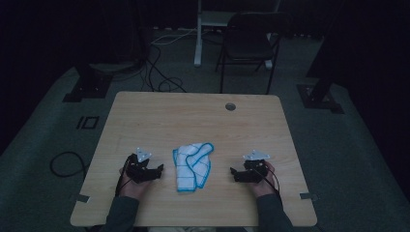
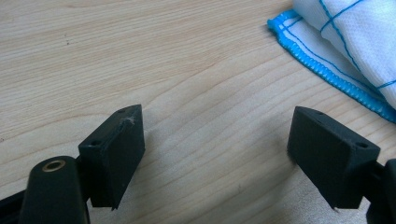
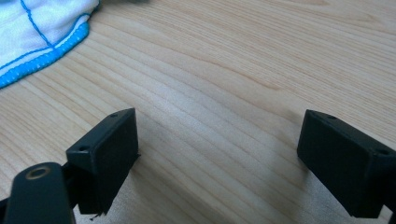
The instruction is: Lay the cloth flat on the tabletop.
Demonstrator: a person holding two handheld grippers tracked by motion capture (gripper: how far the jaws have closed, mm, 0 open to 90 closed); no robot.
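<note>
White cloth (image 1: 193,166) with a bright blue stitched edge and thin blue grid lines lies crumpled on the table (image 1: 193,116), a little toward the near side, between the two grippers. It is folded loosely over itself, so several layers and edges show. No brand, label or writing can be read on the cloth, on the grippers or on the table.

The left gripper (image 1: 153,171) rests low at the table, just to the left of the cloth, and points toward it. Its jaws stand wide apart and hold nothing; in the left gripper view only bare wood lies between them, and the blue edge of the cloth (image 2: 336,46) is ahead and to the right, not touching either jaw.

The right gripper (image 1: 235,174) sits on the other side of the cloth, near it but apart, also pointing toward it. Its jaws are wide open too, with nothing between them except wood grain. In the right gripper view a corner of the cloth (image 3: 37,32) shows at the upper left, well ahead of the jaws.

Each gripper is held by a hand, left hand (image 1: 131,186) and right hand (image 1: 263,183), with dark sleeves coming from the near edge. The table is light wood with a round cable hole (image 1: 230,106) near the far edge. Behind it a dark chair (image 1: 249,41) stands on the grey floor, with black cables (image 1: 159,72) lying nearby.
</note>
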